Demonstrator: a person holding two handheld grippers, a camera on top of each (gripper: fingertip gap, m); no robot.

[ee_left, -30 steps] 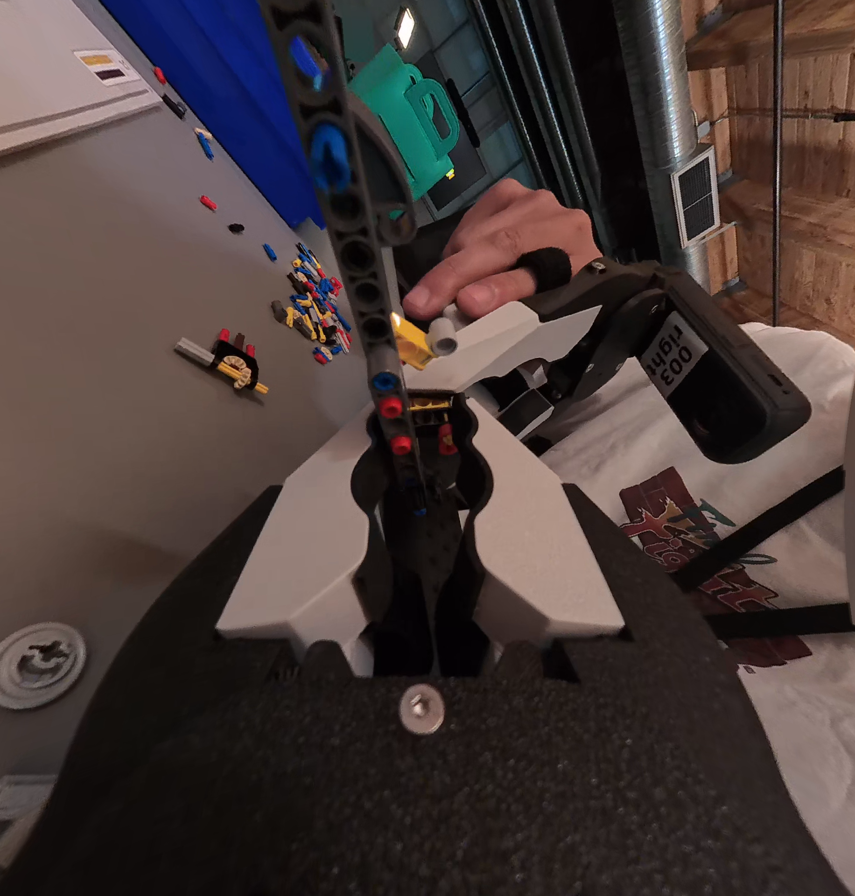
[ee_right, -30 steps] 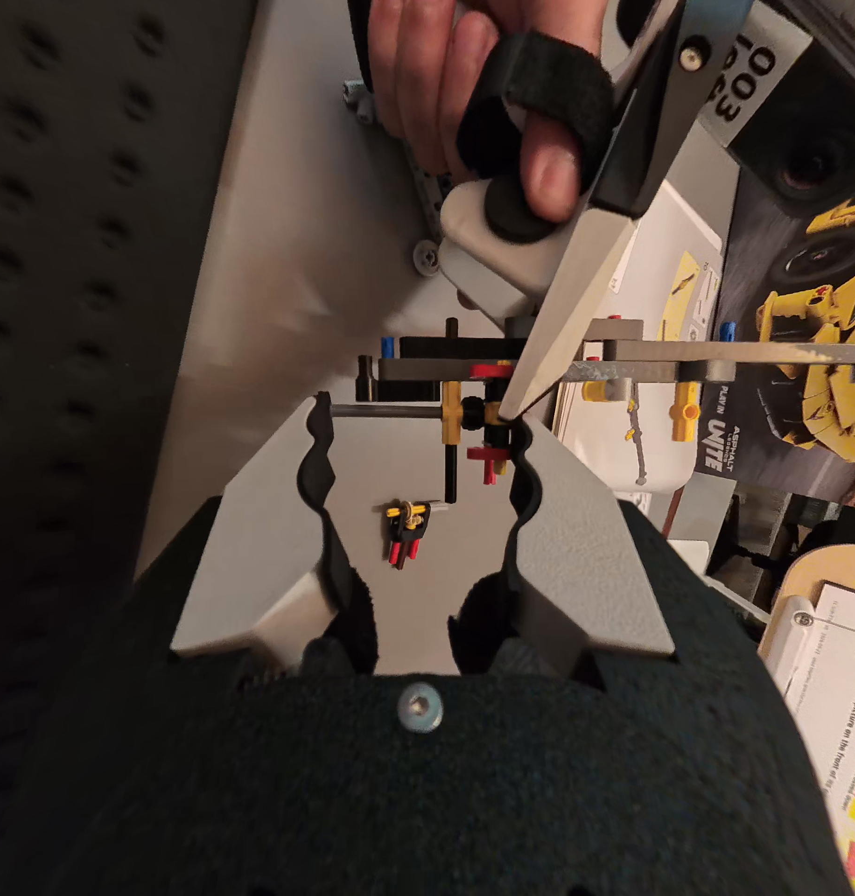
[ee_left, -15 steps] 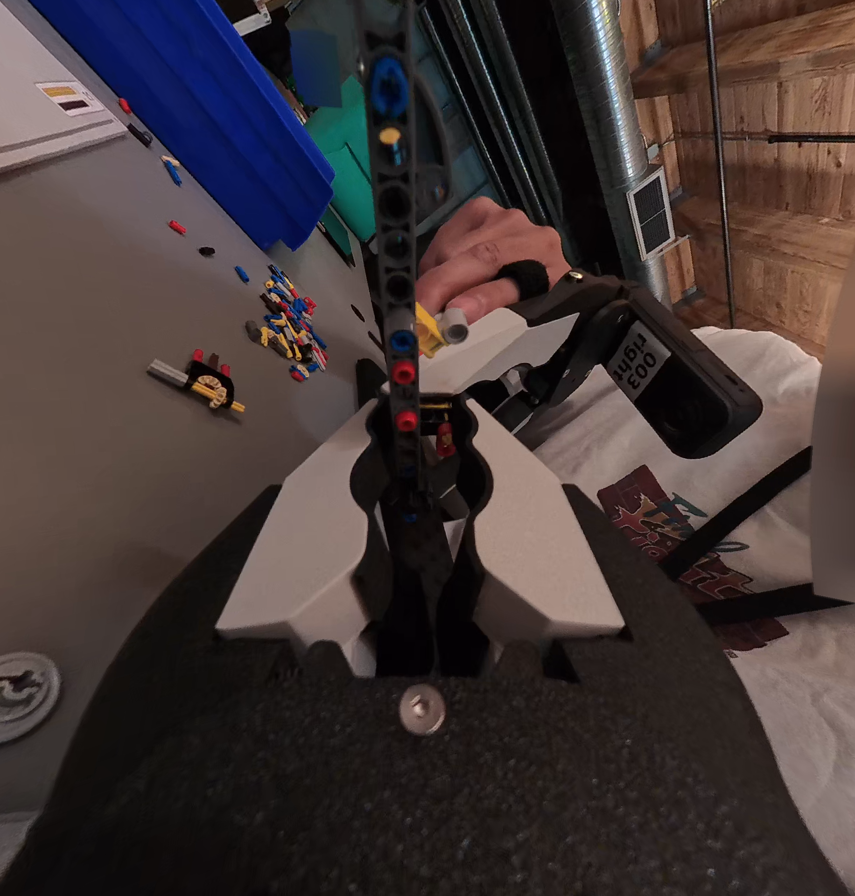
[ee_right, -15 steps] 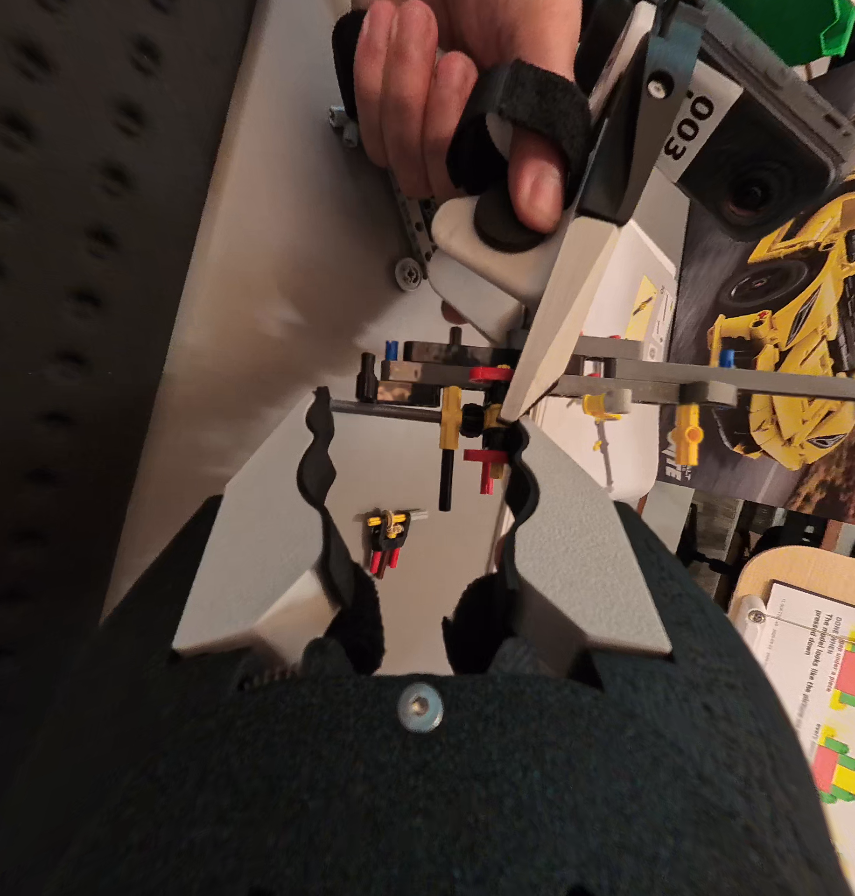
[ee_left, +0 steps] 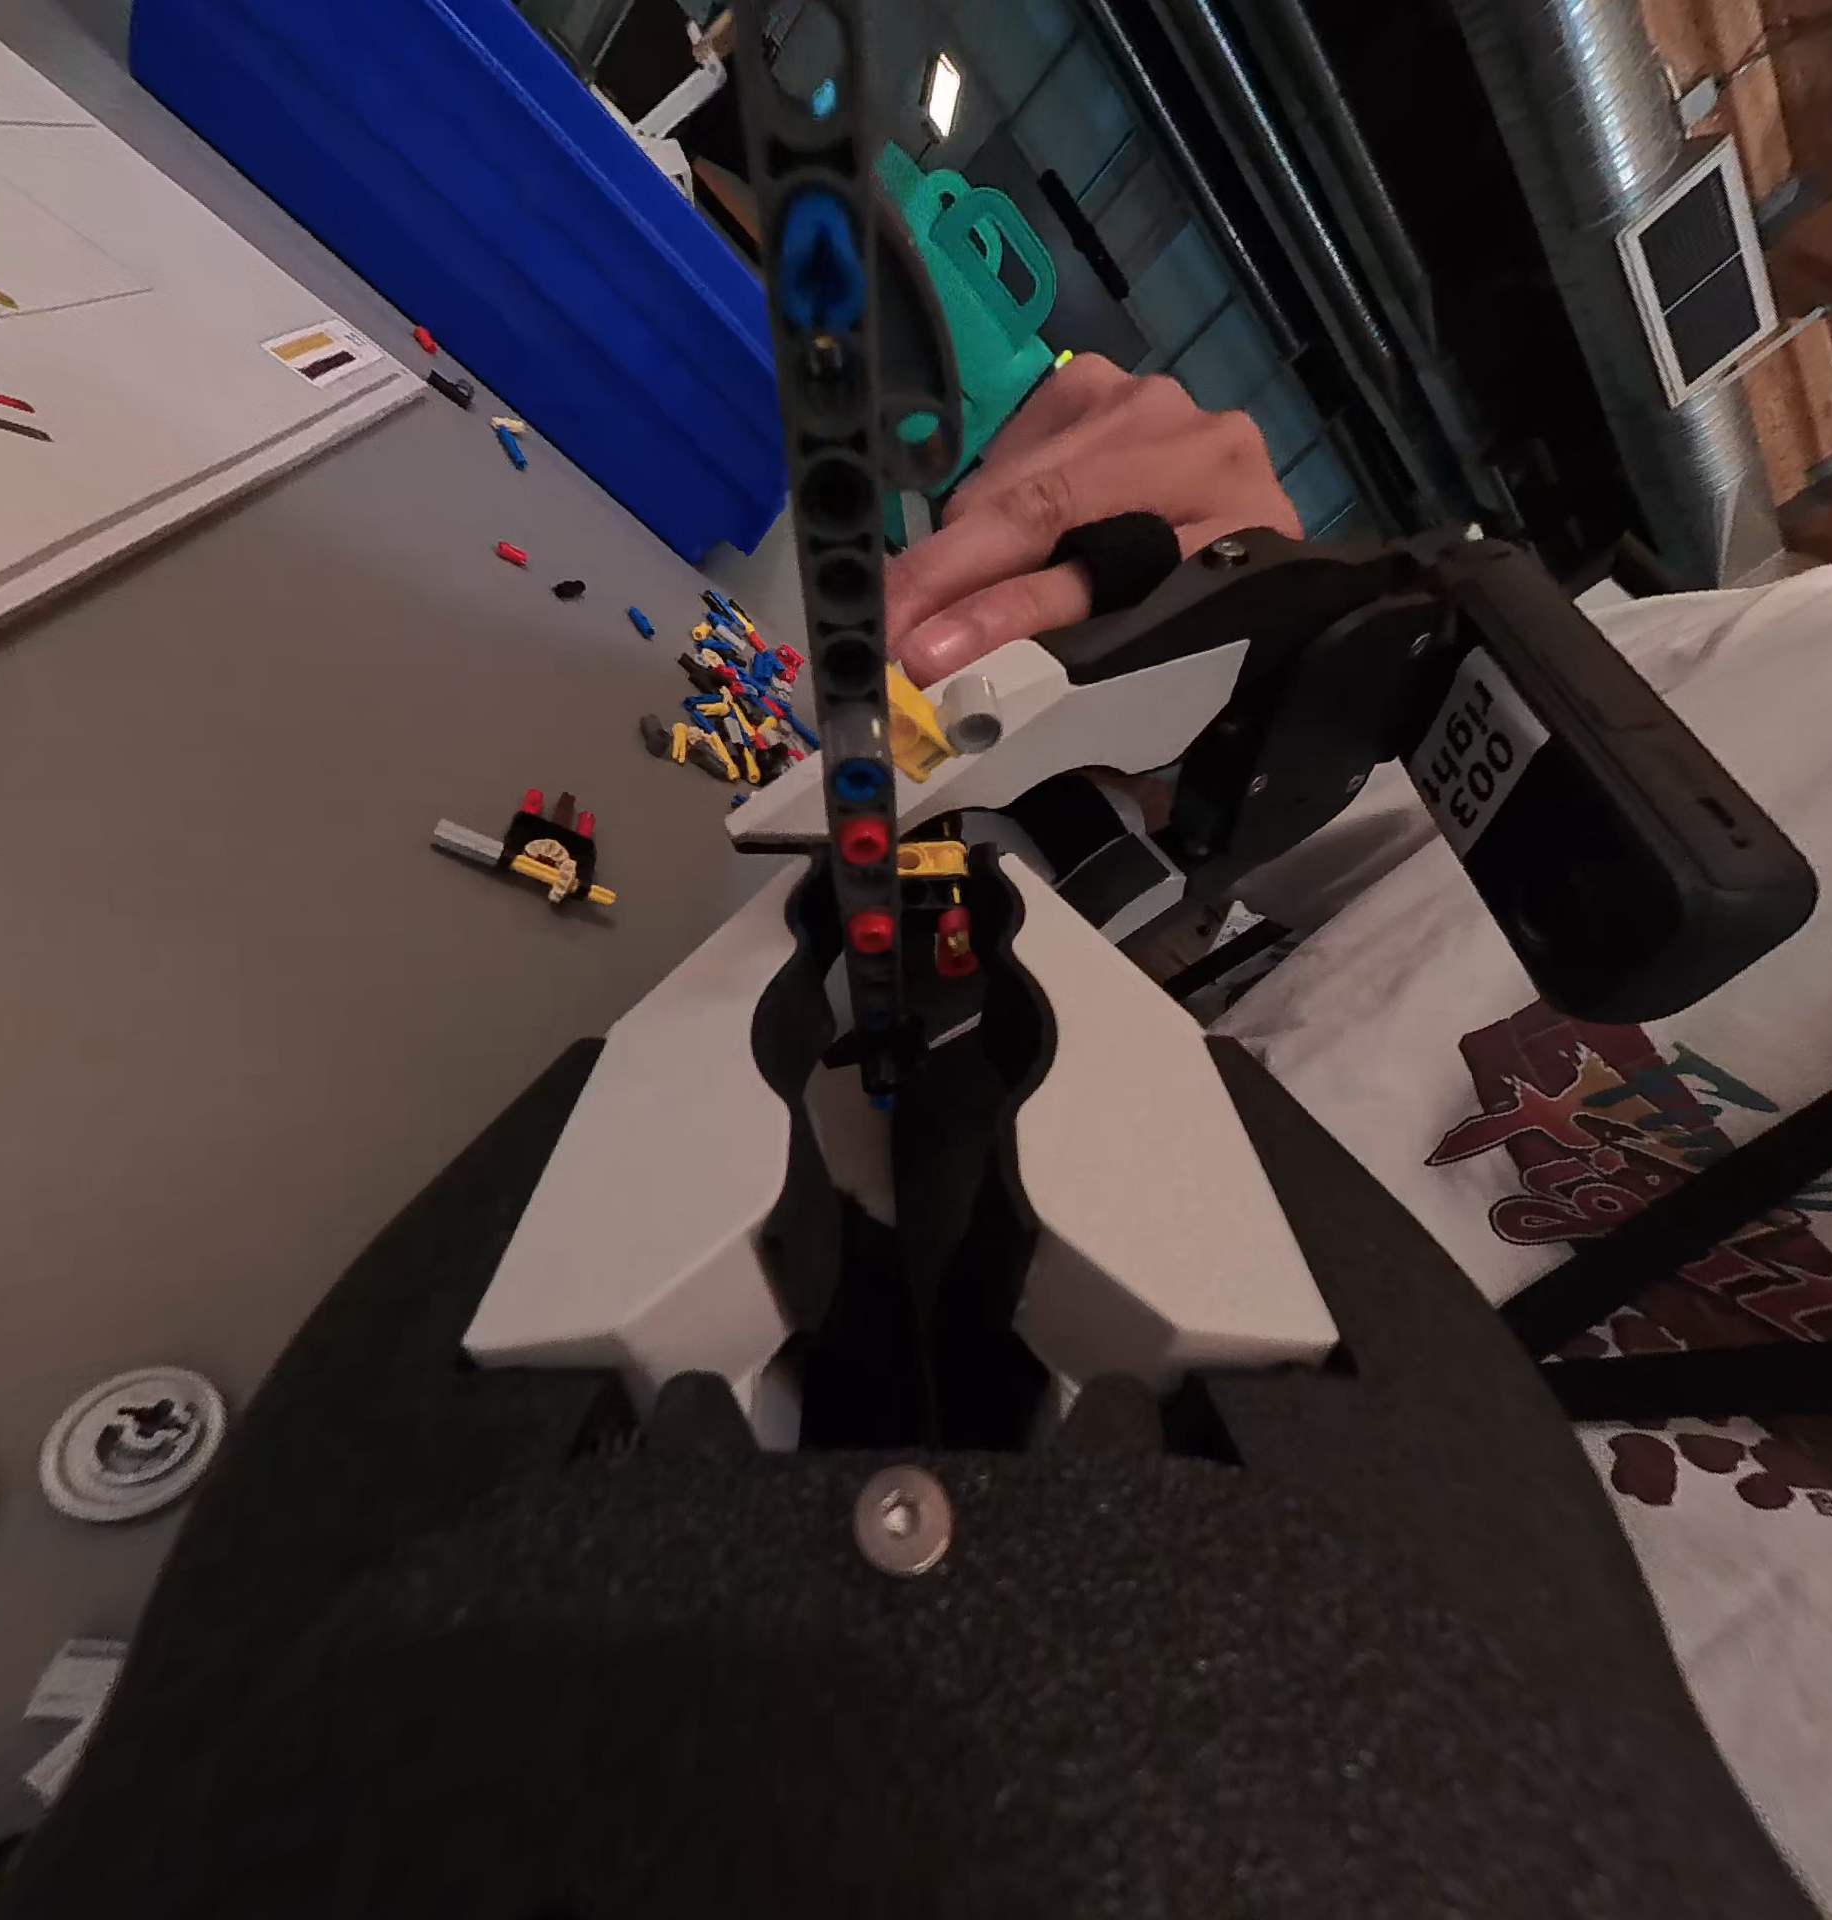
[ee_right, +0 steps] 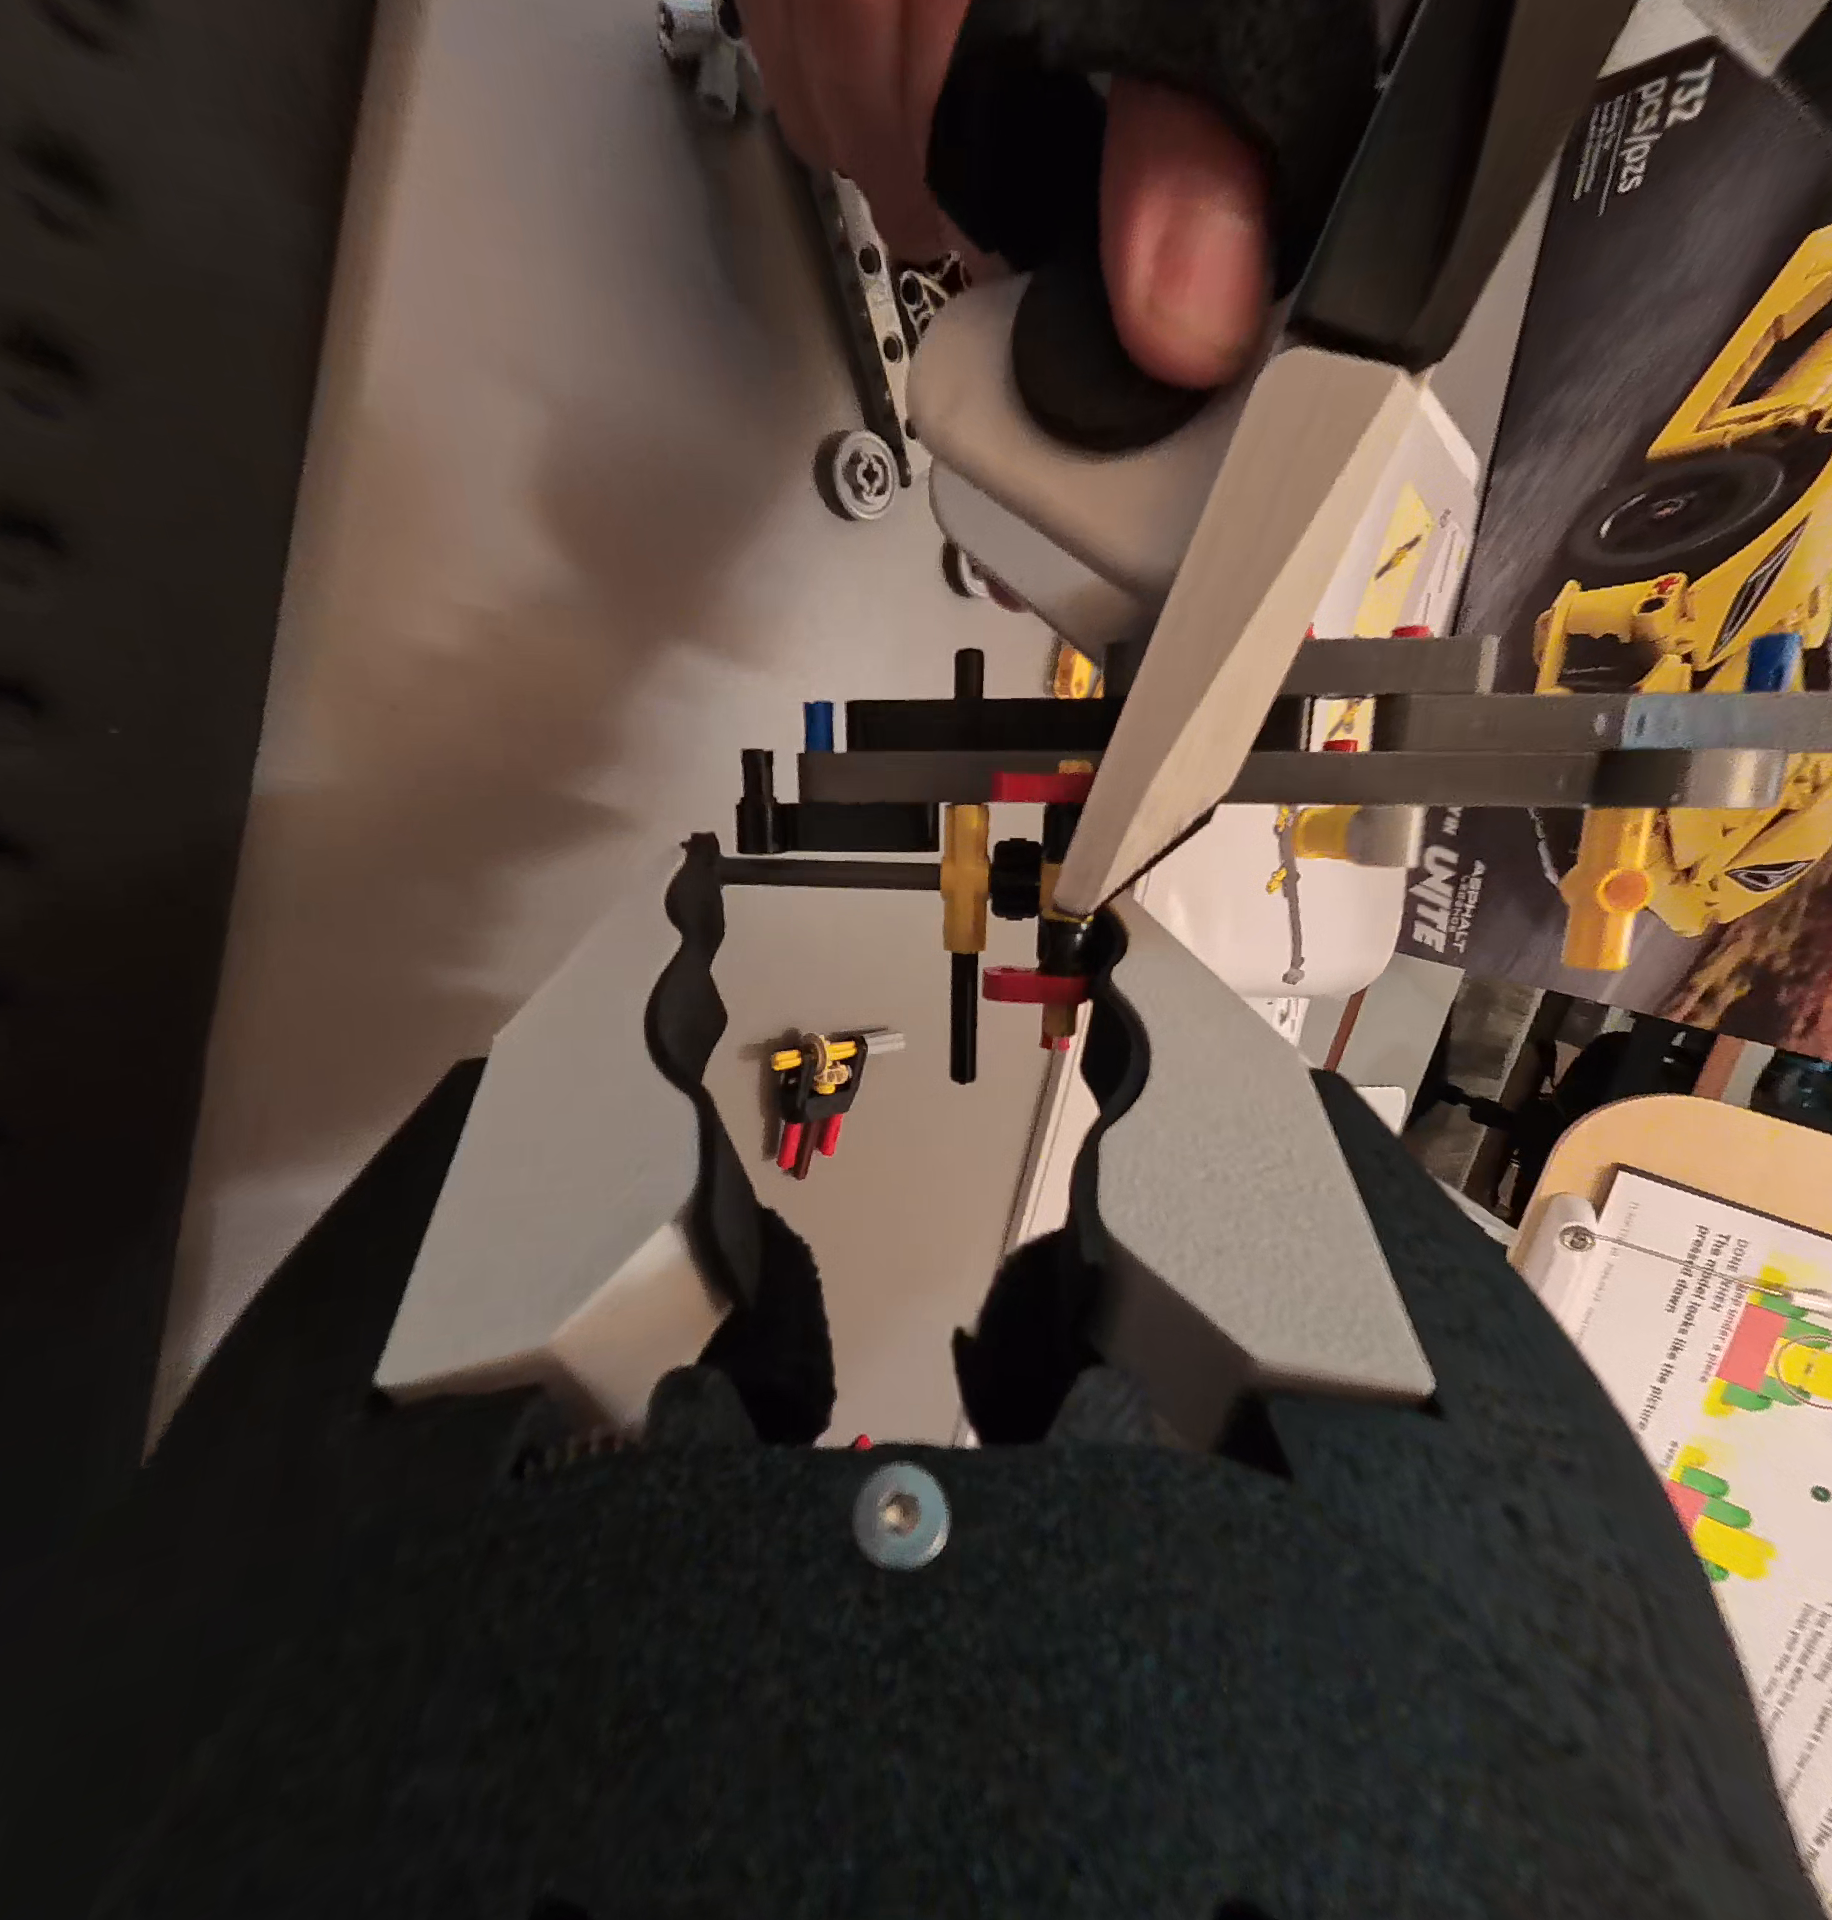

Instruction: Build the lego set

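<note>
**Left gripper clamping the beam frame, right gripper standing open at its small end**

Left gripper [ee_left: 896,935] is clamping the lego frame [ee_left: 839,582] for me, jaws closed in on the dark beam, and I am holding it up off the grey table [ee_left: 268,987]. My right gripper [ee_right: 896,914] is standing apart: its jaws are wide, with one tip touching the short black and red piece [ee_right: 1057,966] hanging under the frame and the other tip near the end of the thin black axle [ee_right: 829,873]. Nothing is being gripped there.

I am judging the build as early. A long beam frame is already carrying blue and red pins, a yellow connector [ee_right: 964,883] and a cross axle. A small black, yellow and red sub-assembly [ee_left: 548,857] is lying finished on the table, well apart. A heap of loose pins and connectors [ee_left: 730,696] is still waiting near the blue bin [ee_left: 455,218], and the box picture [ee_right: 1670,520] is showing a whole yellow car, so most of the work is remaining.

In the left wrist view the frame's long axis is running straight away from my left gripper. In the right wrist view the same axis is lying crosswise, from left to right, with the axle parallel below it.
</note>
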